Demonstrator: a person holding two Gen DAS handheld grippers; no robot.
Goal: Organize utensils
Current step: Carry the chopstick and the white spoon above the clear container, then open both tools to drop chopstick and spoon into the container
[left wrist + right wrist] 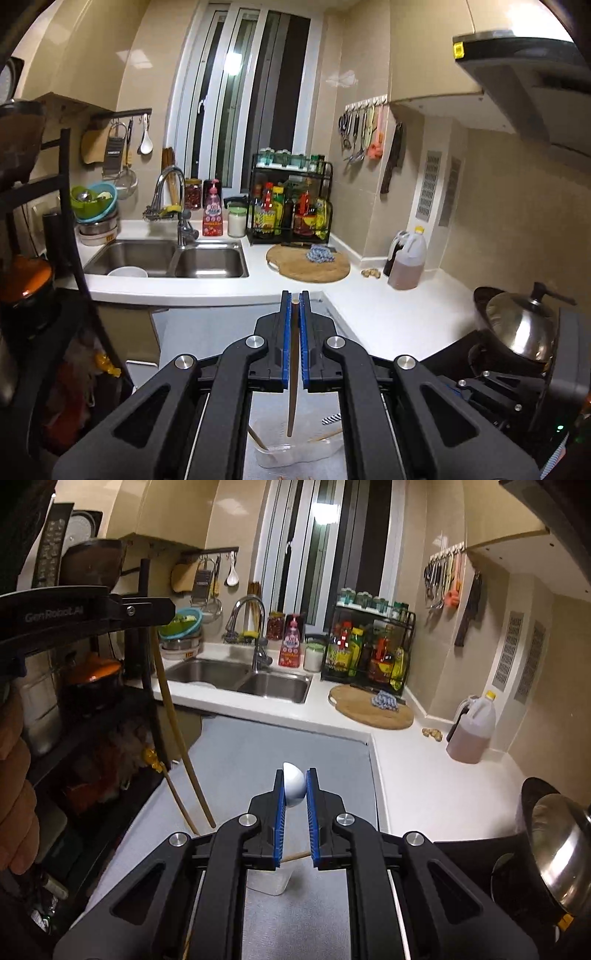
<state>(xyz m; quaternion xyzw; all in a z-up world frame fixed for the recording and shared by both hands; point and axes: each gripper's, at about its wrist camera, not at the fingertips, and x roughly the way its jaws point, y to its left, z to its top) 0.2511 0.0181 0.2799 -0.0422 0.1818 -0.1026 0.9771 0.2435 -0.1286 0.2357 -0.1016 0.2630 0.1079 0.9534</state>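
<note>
Kitchen ahead of both tongs: white table (369, 314) wrapping the corner, sink (170, 258) far ahead to the left, round cutting board (308, 264) ahead. Right below and just behind my tips sits a clear plastic container (267, 882), loose chopsticks leaning in it. My left tongs (295, 295) are pinched narrow on a wooden chopstick (293, 369), long axis near vertical, its lower tip hanging just over the container's mouth, so it looks ready to drop straight down. My right tongs (294, 775) are clamped on a white spoon (294, 784), bowl poking forward past the tips, beside the container; the left looks nearer the drop.
</note>
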